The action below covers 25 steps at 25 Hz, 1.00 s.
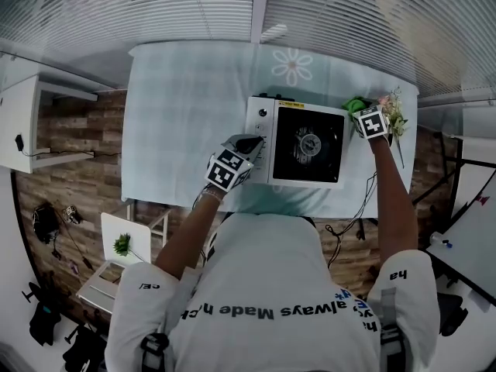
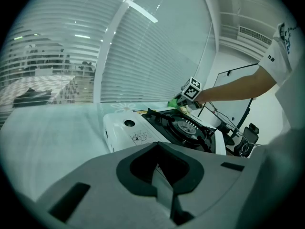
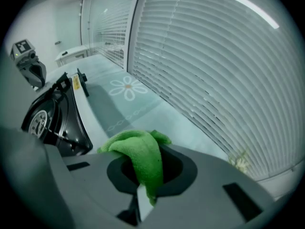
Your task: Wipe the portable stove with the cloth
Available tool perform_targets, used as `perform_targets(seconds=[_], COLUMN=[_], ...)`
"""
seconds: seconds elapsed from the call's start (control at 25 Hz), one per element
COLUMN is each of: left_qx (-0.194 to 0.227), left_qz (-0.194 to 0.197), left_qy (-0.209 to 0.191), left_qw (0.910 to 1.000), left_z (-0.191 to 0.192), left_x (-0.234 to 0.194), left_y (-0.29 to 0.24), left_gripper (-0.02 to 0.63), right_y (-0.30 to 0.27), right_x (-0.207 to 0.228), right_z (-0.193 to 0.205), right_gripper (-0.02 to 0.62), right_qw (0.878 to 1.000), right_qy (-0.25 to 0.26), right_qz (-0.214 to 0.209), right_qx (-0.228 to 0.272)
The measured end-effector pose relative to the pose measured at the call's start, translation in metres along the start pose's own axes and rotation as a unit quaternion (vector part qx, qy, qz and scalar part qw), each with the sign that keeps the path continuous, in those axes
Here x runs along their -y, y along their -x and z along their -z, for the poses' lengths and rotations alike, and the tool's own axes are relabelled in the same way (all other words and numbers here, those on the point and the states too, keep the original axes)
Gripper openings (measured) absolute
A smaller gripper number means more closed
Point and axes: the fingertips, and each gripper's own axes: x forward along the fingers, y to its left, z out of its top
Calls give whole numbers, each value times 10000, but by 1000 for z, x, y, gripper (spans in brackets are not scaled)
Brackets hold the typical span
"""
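Pale tablecloth (image 1: 186, 107), blinds (image 1: 155, 6) behind.
Head view: portable stove (image 1: 298, 142) centred; right gripper (image 1: 370, 122) at its far right corner, left gripper (image 1: 232, 165) at its left edge.
Left gripper view: jaws together, empty.
Right gripper view: jaws pinch green cloth (image 3: 140, 159); portable stove just left.

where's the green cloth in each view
Head view: green fabric cloth at the white and black portable stove's far right corner, by the right gripper.
Left gripper view: small green patch behind the stove, centre.
Right gripper view: bottom centre, pinched between the fingers.
Shared landmark: the stove.
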Motion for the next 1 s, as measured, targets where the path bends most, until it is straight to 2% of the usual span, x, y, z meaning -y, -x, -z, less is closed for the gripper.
perform_targets(seconds=[0.16,0.32,0.44,0.68,1.0], left_qx=[-90,-153,-189,-165,-86], left_qz=[13,9,10,-55,-97], left_qy=[-14,-28,-14,126,225], left_qw=[10000,9999,9998,9998,9997], left_z=[3,7,10,15,18], left_x=[2,3,3,6,7], left_y=[3,8,11,16,18], left_gripper=[12,11,11,12,12], right_y=[-7,-18,-25,-39,-46], right_x=[-11,-41,-61,-97,-138], right_z=[-28,-48,-62,-78,-111], right_gripper=[26,26,26,26,26], right_qw=[9968,9906,9826,9727,9675], right_qy=[760,1011,1356,1559,1644], right_qz=[-224,-875,-1149,-1551,-1828], right_qx=[-114,-297,-531,-742,-597])
